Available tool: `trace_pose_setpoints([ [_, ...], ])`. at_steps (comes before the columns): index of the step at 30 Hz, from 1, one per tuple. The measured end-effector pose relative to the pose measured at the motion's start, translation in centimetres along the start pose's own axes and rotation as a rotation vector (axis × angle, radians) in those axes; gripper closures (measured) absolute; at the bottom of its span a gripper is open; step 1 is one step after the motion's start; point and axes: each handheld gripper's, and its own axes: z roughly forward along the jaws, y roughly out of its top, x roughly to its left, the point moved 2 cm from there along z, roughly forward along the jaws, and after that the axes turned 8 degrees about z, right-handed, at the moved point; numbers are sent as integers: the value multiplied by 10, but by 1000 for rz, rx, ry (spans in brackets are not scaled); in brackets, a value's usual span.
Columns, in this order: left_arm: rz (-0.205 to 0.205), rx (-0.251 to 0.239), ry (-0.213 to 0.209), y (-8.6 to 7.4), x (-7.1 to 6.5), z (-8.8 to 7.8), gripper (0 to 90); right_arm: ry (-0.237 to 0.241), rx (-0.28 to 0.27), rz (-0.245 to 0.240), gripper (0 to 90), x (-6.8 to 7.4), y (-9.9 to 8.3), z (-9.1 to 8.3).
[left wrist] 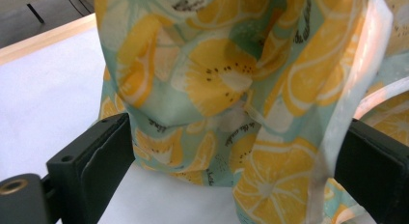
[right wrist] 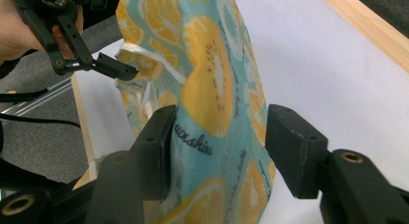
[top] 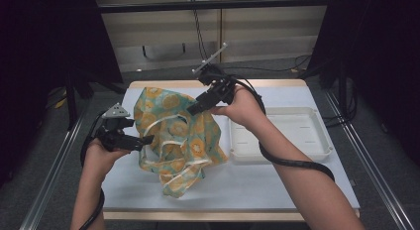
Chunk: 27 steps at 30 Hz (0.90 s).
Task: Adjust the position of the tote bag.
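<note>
The mint-green fabric bag printed with orange citrus slices (top: 173,136) looks light, limp and a little slick. It should sag and fold wherever it is not supported, and a single thin layer could slide out of a loose pinch. The safest holds are probably its hemmed rim or its pale cream straps (top: 171,122), where the cloth is doubled.

It hangs bunched between the two tools, its lower folds resting on the white-covered table (top: 257,183). The left tool (top: 143,140) meets the bag's near edge. In the left gripper view, cloth (left wrist: 226,103) drapes between jaws that stand wide apart, and I cannot tell whether they pinch any of it.

The right tool (top: 194,108) is at the bag's upper far edge. Its jaws are half open, with a hanging fold (right wrist: 212,103) between them, lying against one pad but not clamped.

Just beyond the right tool lies a shallow white plastic tray (top: 317,150).
</note>
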Motion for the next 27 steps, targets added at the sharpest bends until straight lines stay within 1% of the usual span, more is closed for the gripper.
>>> trace_pose_setpoints([
  [1, -11, -8, 6, 1, 2, 0, 56, 7, 8, -2, 583, -1, -1, 1],
  [3, -11, -8, 9, 2, 3, -1, 56, 10, 6, -2, 655, -2, -2, 1],
  [4, -4, -8, 17, 2, 4, -1, 56, 10, 6, -2, 655, -2, -2, 1],
  [5, -13, -11, 14, 2, 5, -1, 54, 16, 6, -2, 766, -2, -3, 1],
  [6, -14, -13, 22, 4, 7, -2, 54, 15, 9, -12, 829, -2, -3, 1],
  [7, -14, -13, 22, 4, 7, -2, 53, 1, 11, -24, 866, -1, -2, 0],
  [8, -18, -26, 22, 6, 8, -1, 52, -15, 19, -42, 877, -1, -2, 0],
  [9, -14, -33, 20, 7, 9, -1, 48, -22, 22, -52, 883, -1, -1, 0],
  [12, -6, -46, 29, 10, 9, 1, 45, -15, 21, -54, 884, -2, -1, 0],
  [13, -13, -53, 22, 12, 10, 4, 44, -12, 17, -50, 883, -2, -1, 0],
  [17, -7, -66, 12, 16, 9, 9, 44, -7, 8, -43, 870, -3, -2, 0],
  [18, 3, -73, -1, 19, 8, 12, 48, -3, 5, -39, 844, -2, -4, -1],
  [20, 5, -75, -7, 21, 7, 13, 61, -1, 0, -22, 767, -3, -5, -1],
  [21, 18, -74, -14, 24, 5, 16, 65, 3, 5, -12, 730, -3, -6, 0],
  [22, 24, -86, -23, 25, 4, 17, 70, 0, 8, -13, 678, -3, -7, 0],
  [23, 28, -89, -18, 27, 3, 17, 77, -2, 7, -12, 613, -4, -9, 0],
  [25, 30, -104, -27, 29, 2, 19, 86, -8, 13, 4, 590, -5, -12, -1],
  [27, 37, -118, -29, 31, 1, 21, 90, -11, 16, 10, 549, -7, -16, -2],
])
